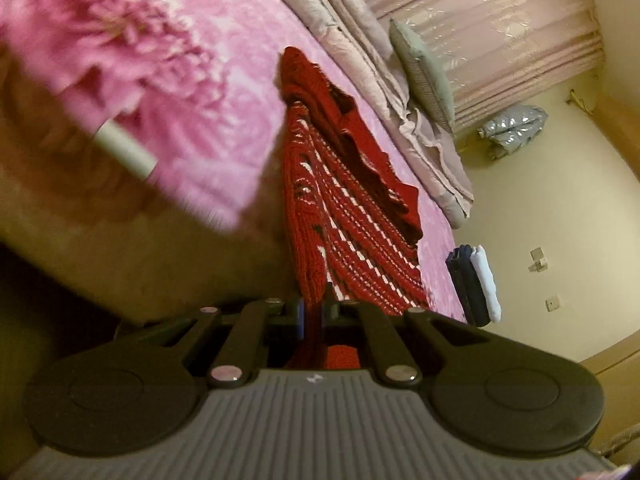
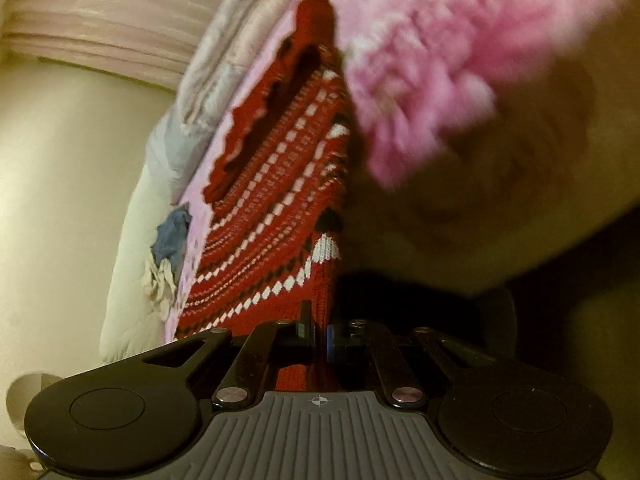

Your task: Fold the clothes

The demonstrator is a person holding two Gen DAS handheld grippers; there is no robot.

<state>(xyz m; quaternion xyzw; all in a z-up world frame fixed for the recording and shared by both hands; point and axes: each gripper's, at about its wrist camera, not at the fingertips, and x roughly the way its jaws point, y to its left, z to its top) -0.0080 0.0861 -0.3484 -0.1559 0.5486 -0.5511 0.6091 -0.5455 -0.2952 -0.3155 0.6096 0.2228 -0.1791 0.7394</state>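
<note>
Both claws are clamped shut on the red knit sweater (image 1: 340, 216), left claw (image 1: 314, 312) and right claw (image 2: 320, 332) each pinching an edge right at the near side of the bed (image 1: 192, 92), its long axis running straight away toward the folded quilts (image 1: 360, 40) along the far edge.

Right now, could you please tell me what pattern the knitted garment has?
The knitted sweater is red with rows of white diamonds and dashes plus black accents, clearest in the right wrist view.
</note>
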